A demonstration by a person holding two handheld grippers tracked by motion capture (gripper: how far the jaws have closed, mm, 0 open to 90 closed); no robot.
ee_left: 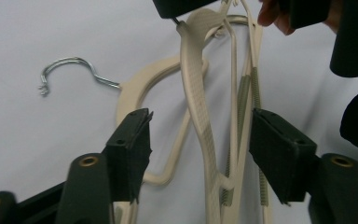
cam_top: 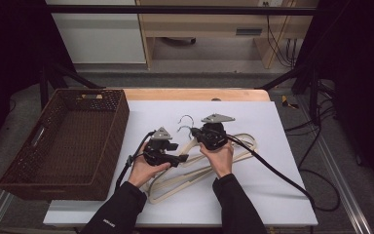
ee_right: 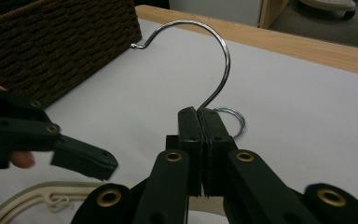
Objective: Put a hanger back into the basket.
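Cream plastic hangers (cam_top: 200, 171) with metal hooks lie in a loose pile on the white sheet (cam_top: 277, 190). My right gripper (cam_top: 195, 132) is shut on the neck of one hanger, just below its chrome hook (ee_right: 222, 51), holding that end up. In the right gripper view its jaws (ee_right: 200, 117) are pressed together on the wire. My left gripper (cam_top: 180, 158) stands open, its pads on either side of the lifted hanger's ribbed arm (ee_left: 196, 93) without touching it. A second hanger's hook (ee_left: 70, 65) rests flat on the sheet.
A dark brown woven basket (cam_top: 119, 122) stands at the left of the sheet, close to the left hand. Bare wooden table edge (cam_top: 195, 94) runs behind the sheet. A black cable (cam_top: 282, 175) trails from the right gripper across the sheet to the right.
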